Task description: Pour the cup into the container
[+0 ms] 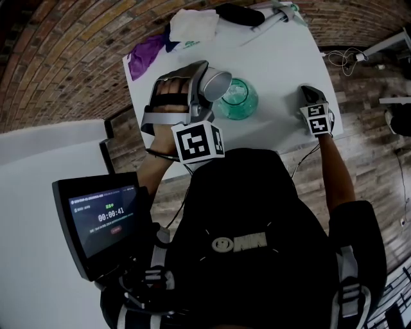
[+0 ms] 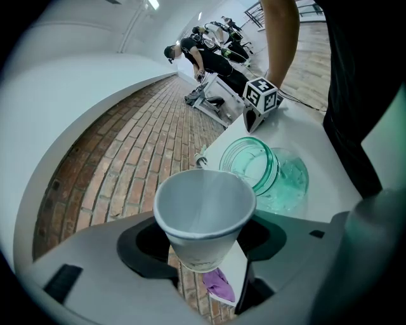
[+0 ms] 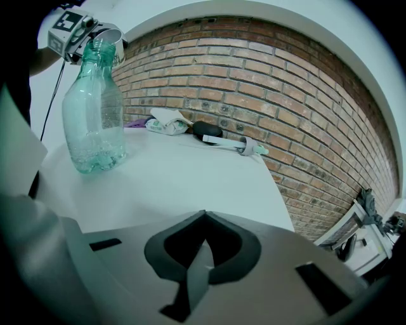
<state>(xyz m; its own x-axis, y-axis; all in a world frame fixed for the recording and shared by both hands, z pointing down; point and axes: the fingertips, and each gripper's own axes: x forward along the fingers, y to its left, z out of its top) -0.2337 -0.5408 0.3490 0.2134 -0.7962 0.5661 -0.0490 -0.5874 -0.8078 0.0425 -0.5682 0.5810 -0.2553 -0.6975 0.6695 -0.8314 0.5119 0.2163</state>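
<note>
My left gripper (image 1: 204,82) is shut on a white paper cup (image 1: 216,83), tipped on its side with its mouth against the neck of the green clear bottle (image 1: 236,99). The left gripper view looks into the cup (image 2: 204,212), and its inside appears empty; the bottle (image 2: 266,168) stands just beyond. From the right gripper view the cup's rim (image 3: 113,41) sits at the top of the upright bottle (image 3: 95,108). My right gripper (image 1: 309,95) rests shut and empty on the white table (image 1: 282,58), right of the bottle; its jaws (image 3: 200,247) meet.
At the table's far end lie a purple cloth (image 1: 144,56), a white wipes pack (image 1: 192,26), a black object (image 1: 237,14) and a pen-like tool (image 3: 238,146). A screen with a timer (image 1: 103,218) hangs at my left. Brick floor surrounds the table.
</note>
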